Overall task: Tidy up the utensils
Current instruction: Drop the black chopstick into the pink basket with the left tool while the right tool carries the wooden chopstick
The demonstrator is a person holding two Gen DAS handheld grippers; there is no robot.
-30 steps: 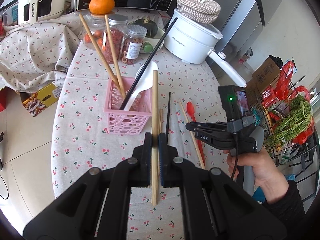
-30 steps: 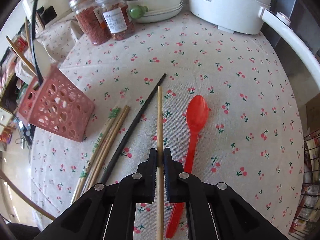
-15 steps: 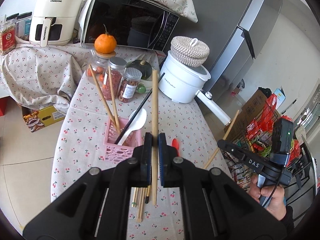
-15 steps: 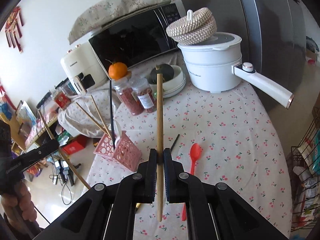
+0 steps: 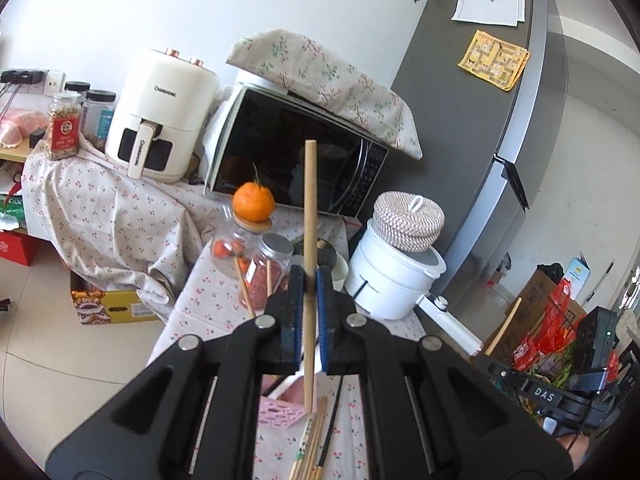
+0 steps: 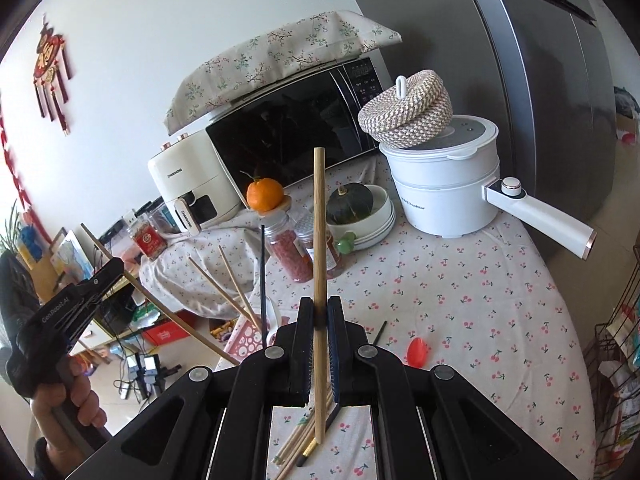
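While each gripper, left (image 5: 307,280) and right (image 6: 320,312), clamps 1 wooden chopstick (image 5: 310,248) upright above the pink basket (image 6: 248,334), either stick could pivot, seemingly pinched near its lower end, and miss.

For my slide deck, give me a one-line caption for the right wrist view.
Right gripper clamps a wooden chopstick upright above the cherry-print tablecloth, pink plastic basket below left.

Cherry-print table (image 6: 460,304) (loose chopsticks (image 6: 298,438), spoon (image 6: 418,350))
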